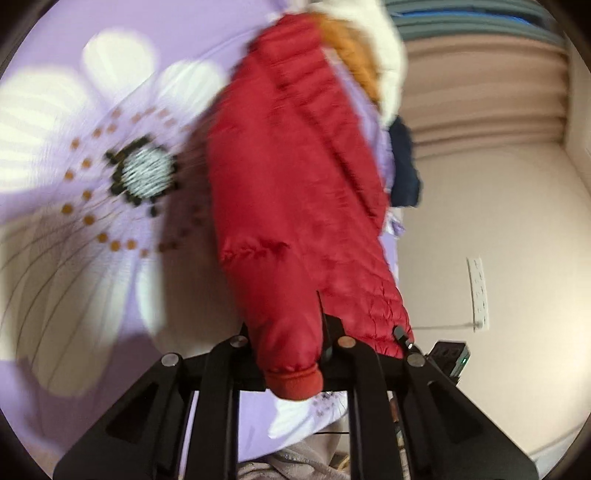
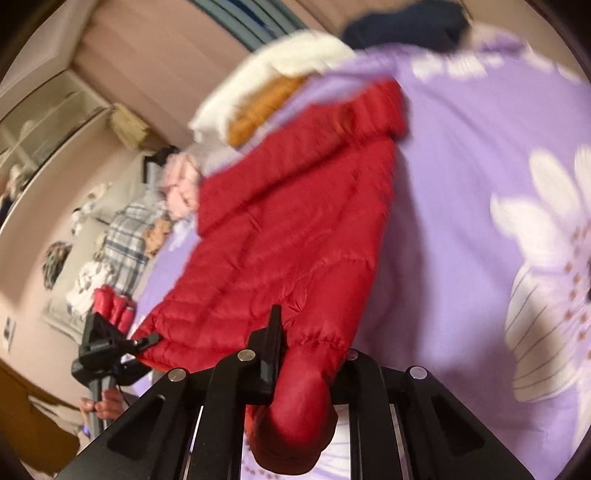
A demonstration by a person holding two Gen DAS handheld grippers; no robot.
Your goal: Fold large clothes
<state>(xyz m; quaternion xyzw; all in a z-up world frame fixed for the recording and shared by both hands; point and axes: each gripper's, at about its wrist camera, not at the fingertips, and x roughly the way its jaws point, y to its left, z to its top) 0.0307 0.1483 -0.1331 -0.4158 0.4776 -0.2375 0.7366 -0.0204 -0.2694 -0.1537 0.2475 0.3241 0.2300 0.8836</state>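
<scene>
A red quilted puffer jacket (image 1: 295, 177) lies stretched over a purple flowered bedsheet (image 1: 92, 258). In the left wrist view one sleeve runs toward the camera. Its ribbed cuff (image 1: 295, 380) hangs past my left gripper (image 1: 288, 347), which is shut on the sleeve. Only one black finger (image 1: 327, 339) shows beside the fabric. In the right wrist view my right gripper (image 2: 310, 350) is shut on the jacket's (image 2: 288, 221) other sleeve, whose end (image 2: 295, 424) droops below the jaws. The left gripper (image 2: 147, 338) also appears there at the left, pinching the jacket's edge, a hand (image 2: 107, 402) on its handle.
A white and orange garment (image 2: 266, 85) and a navy one (image 2: 402, 26) lie at the bed's far end. Several clothes, one of them plaid (image 2: 125, 243), are piled beside the bed. A wall socket strip (image 1: 480, 291) sits on the pink wall.
</scene>
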